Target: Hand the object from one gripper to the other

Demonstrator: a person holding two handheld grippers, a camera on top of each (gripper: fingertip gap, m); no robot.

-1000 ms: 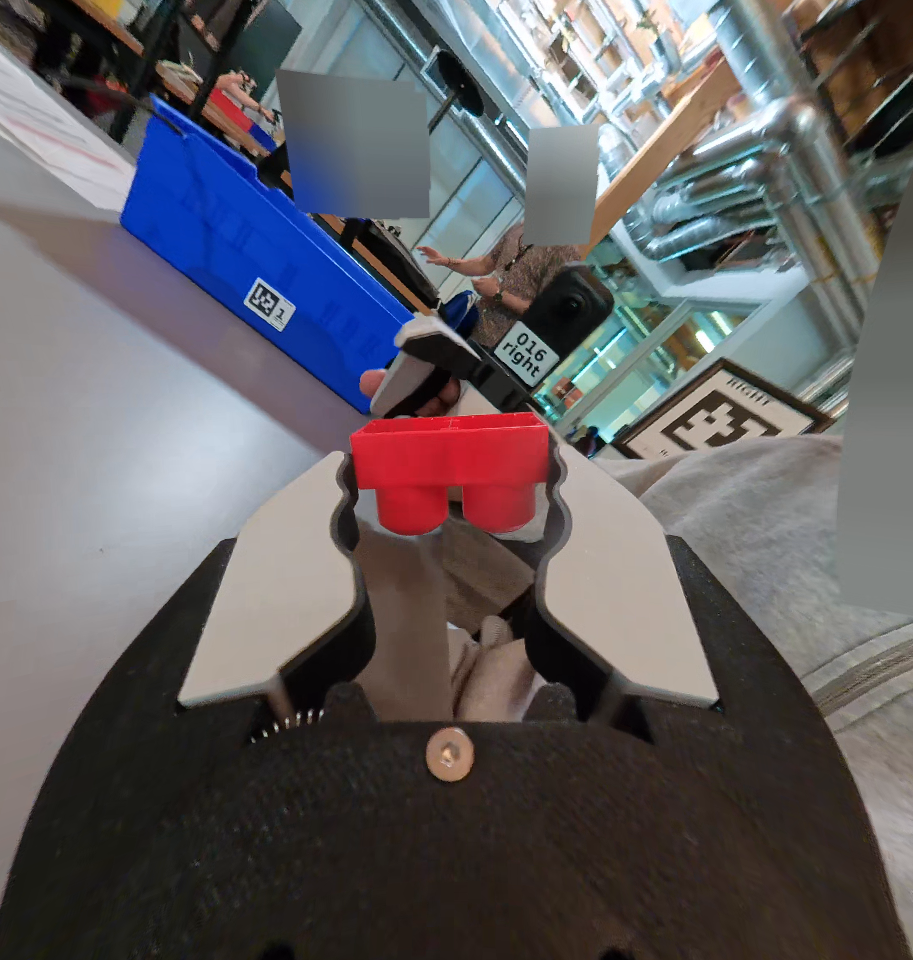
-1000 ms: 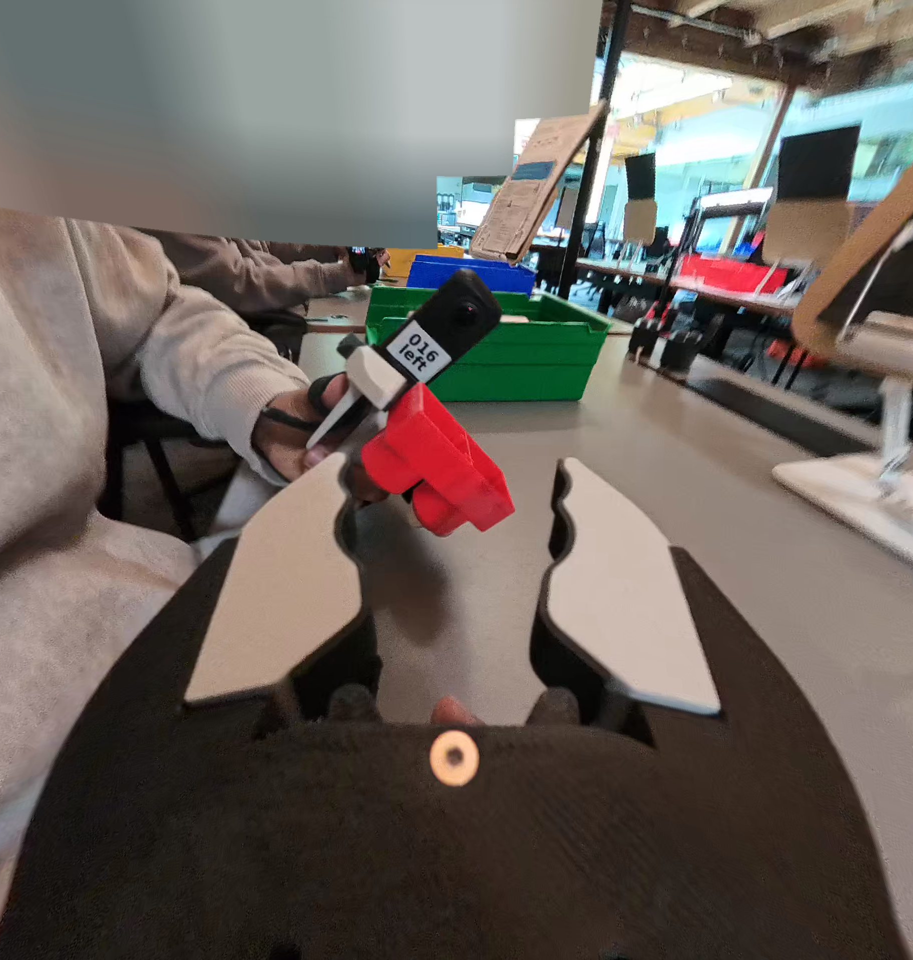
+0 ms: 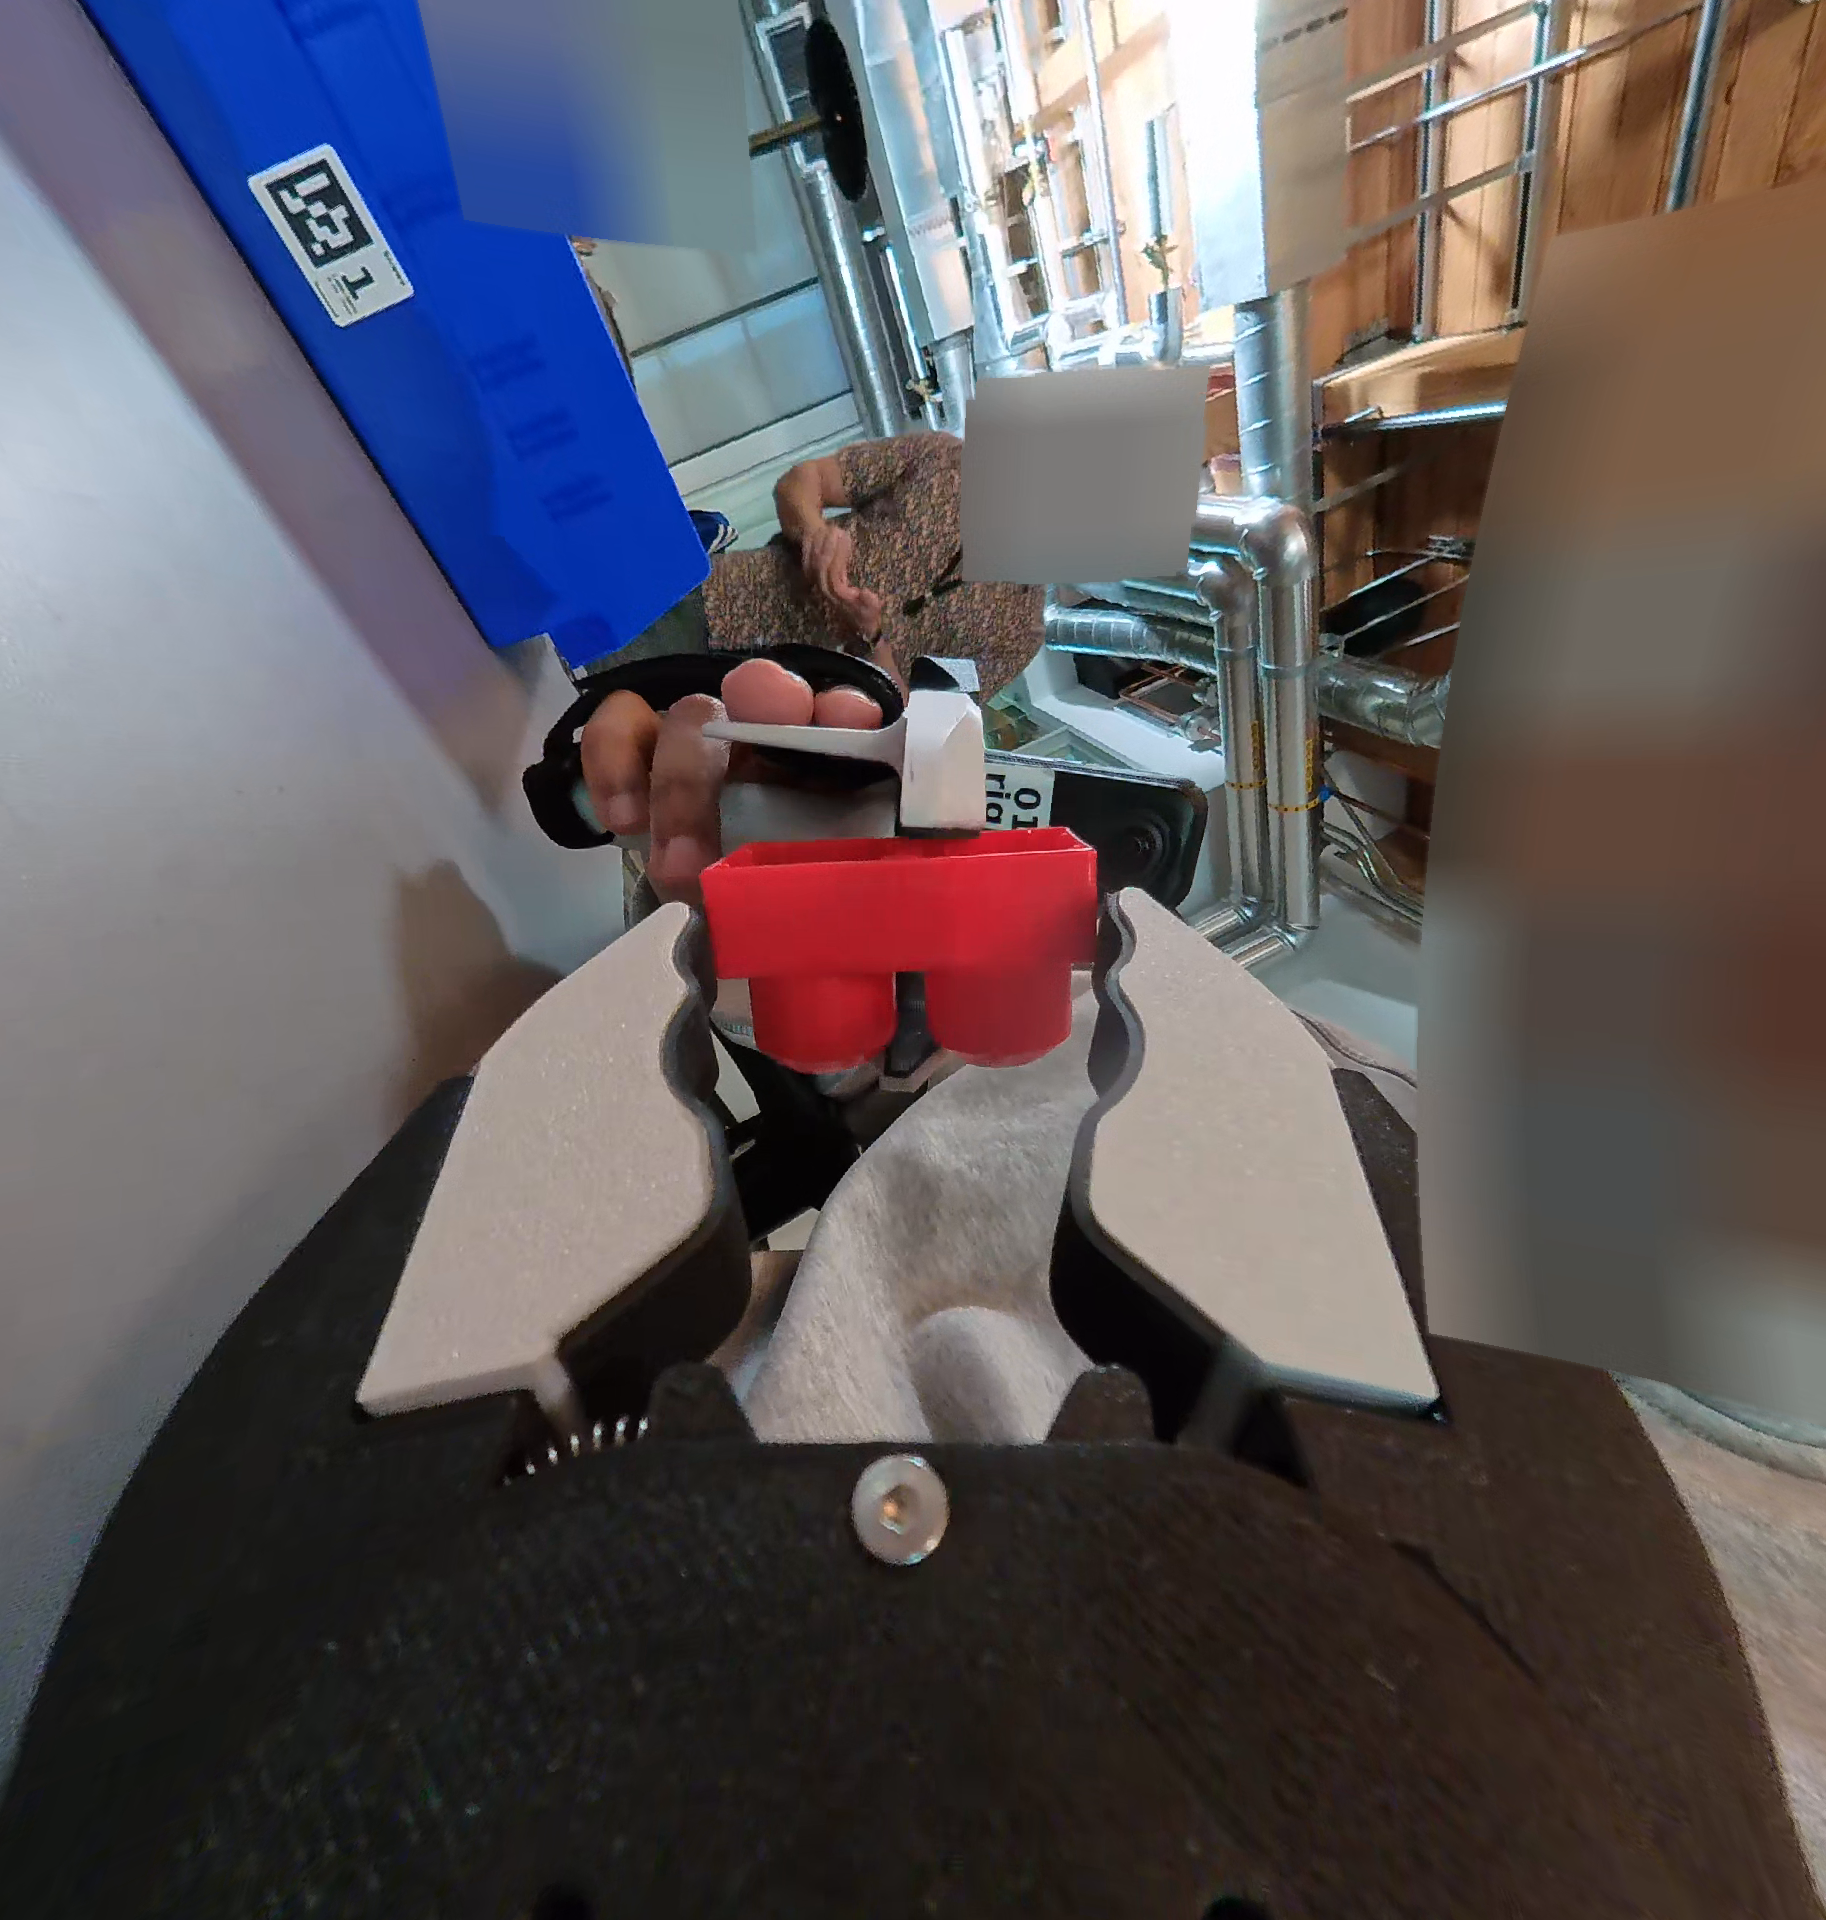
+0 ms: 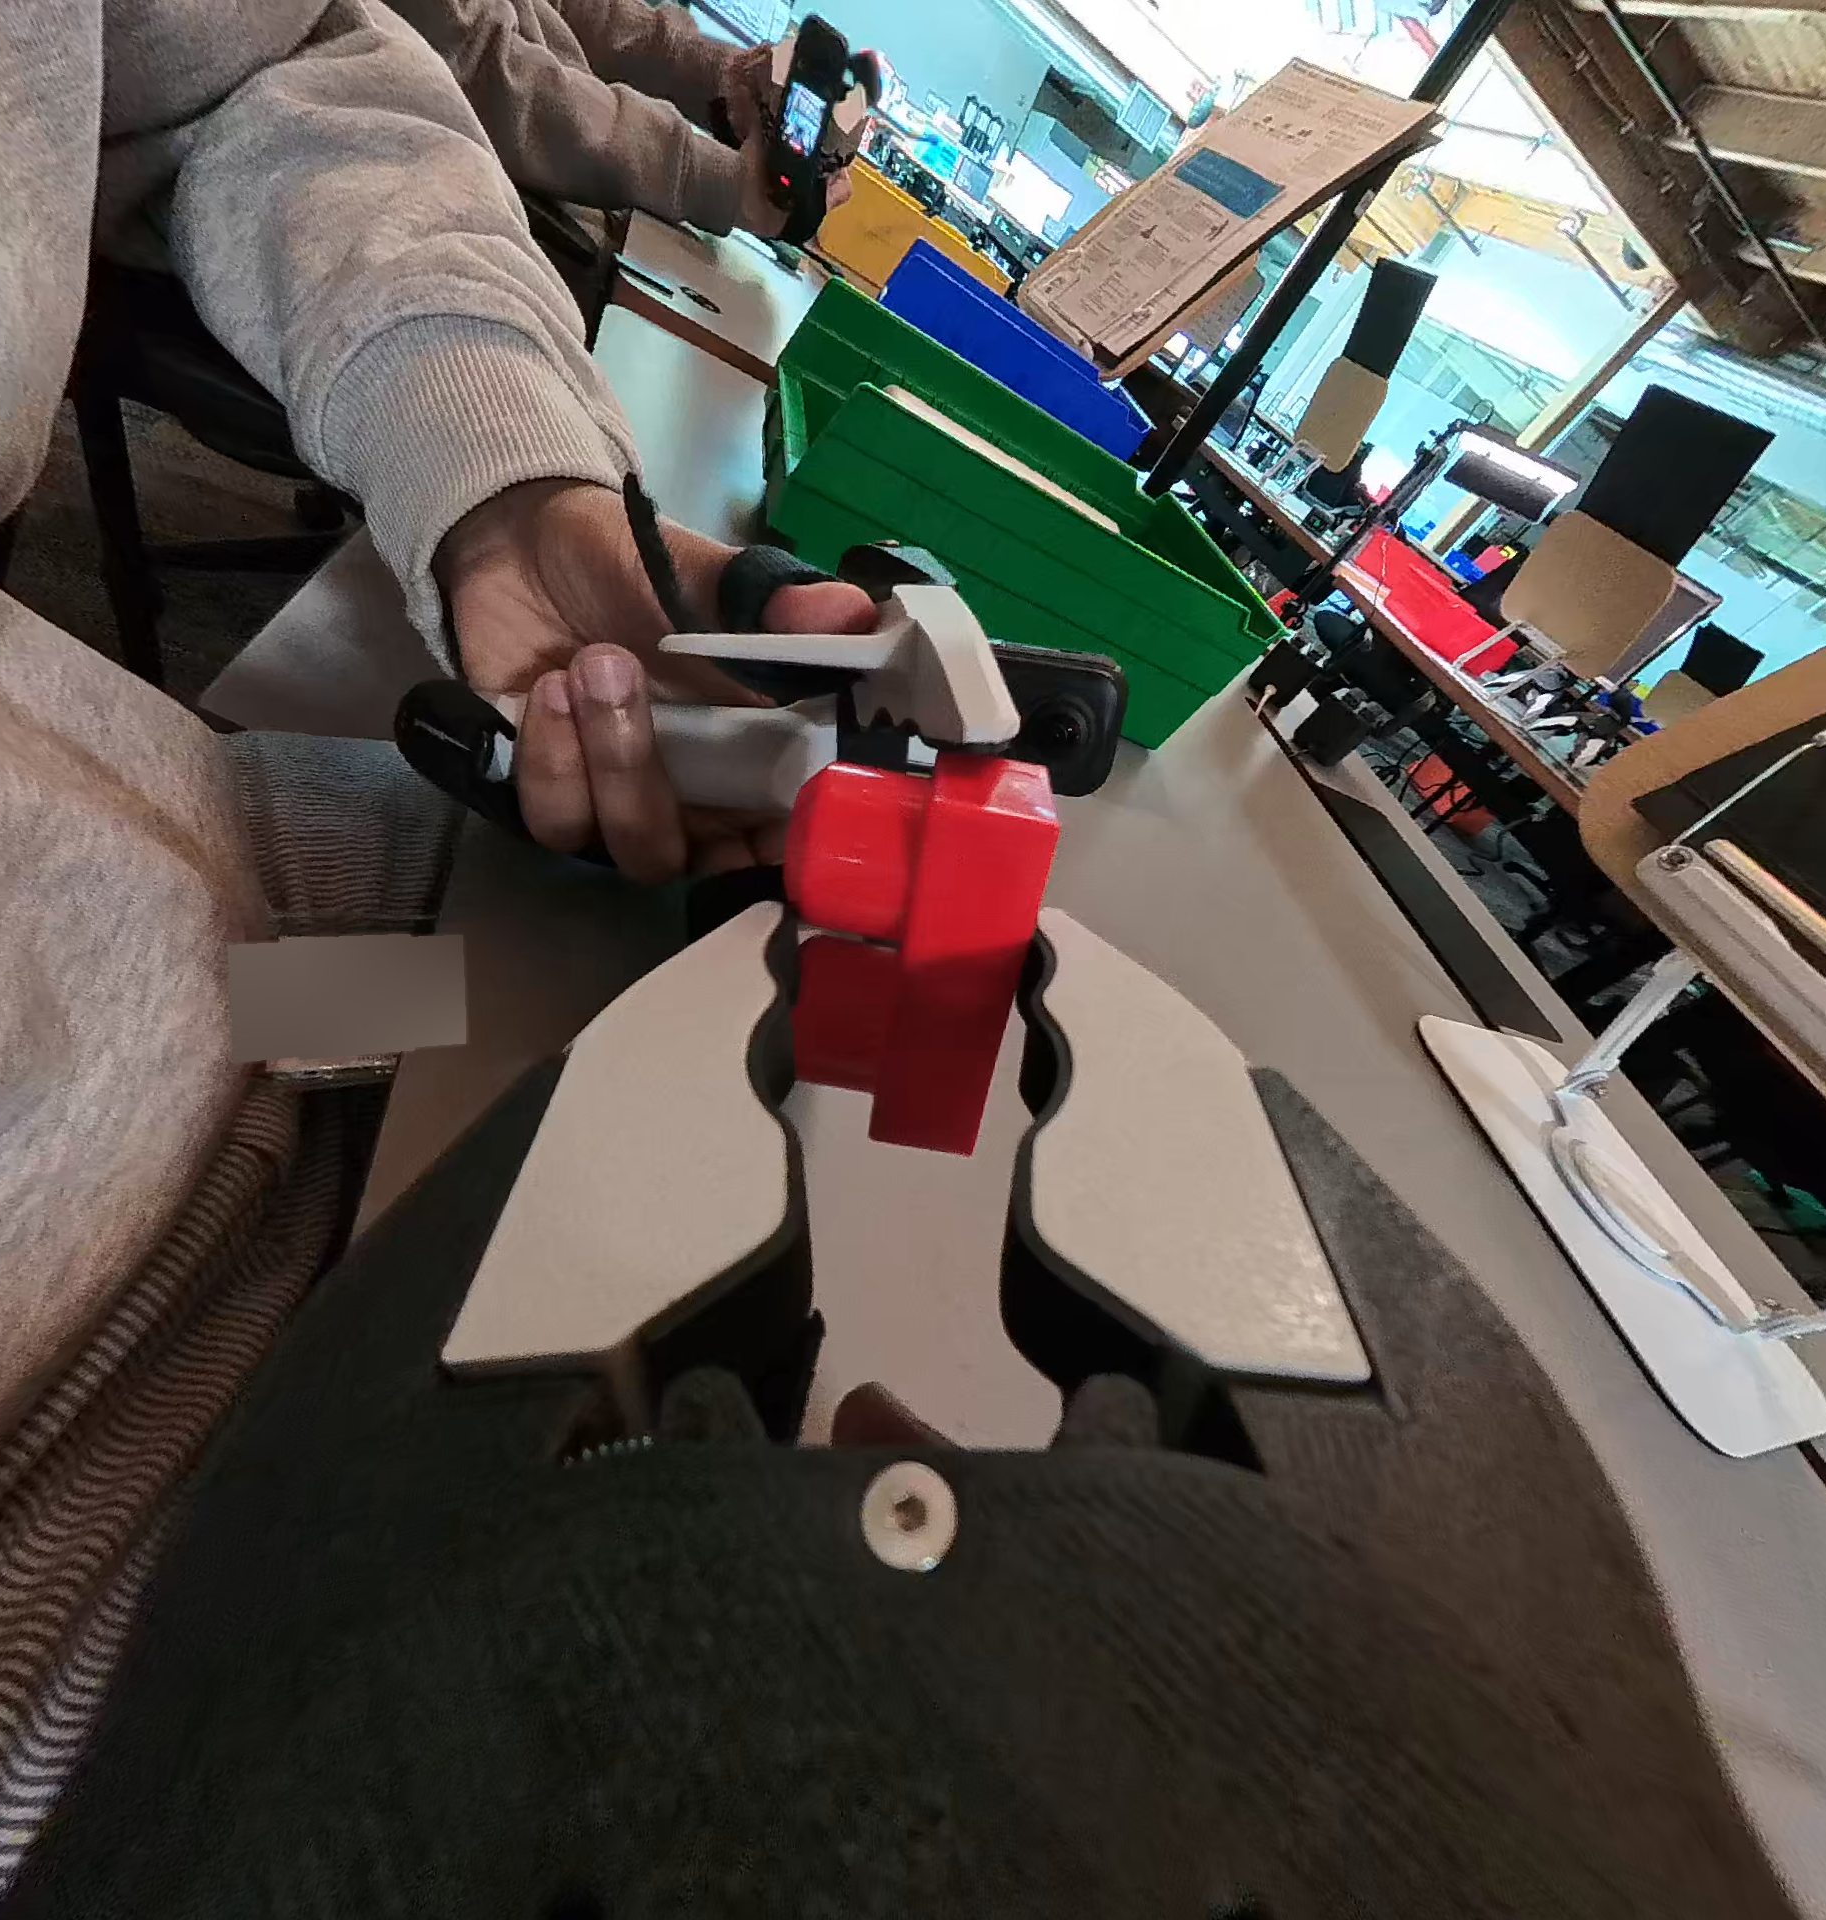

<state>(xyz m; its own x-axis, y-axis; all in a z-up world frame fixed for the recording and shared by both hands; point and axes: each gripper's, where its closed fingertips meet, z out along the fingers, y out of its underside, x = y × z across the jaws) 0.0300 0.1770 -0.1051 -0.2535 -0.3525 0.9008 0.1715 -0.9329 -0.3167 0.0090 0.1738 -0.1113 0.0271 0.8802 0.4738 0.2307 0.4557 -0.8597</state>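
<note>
Clearly, I am gripping the hollow red plastic block with two round pegs [image 3: 893, 920] with both tongs at once, above the grey table [image 4: 1252, 883]. My left tongs [image 3: 898, 935] are clamping its two short ends, with the fingertips pressing on either side.

My right tongs [image 4: 909, 956] are closing on it crosswise. One finger is lying against the pegs and the other against the flat slab.

Only the left wrist view is showing the block's open top and both peg ends. It is also showing the blue plastic bin [image 3: 452, 343] on the table behind. Only the right wrist view is showing the block standing on end, the green plastic bin [image 4: 992, 540] and my hand [image 4: 556, 665] around the left handle.

From the right side I am seeing only one left finger, sitting on the block's upper end, while the other is staying hidden. From the left side the lower right finger is showing only as a dark sliver between the pegs.

A second ago my right tongs were gaping wide, with the block well ahead of them. Now they are wrapping it, while the left tongs are still holding on.
</note>
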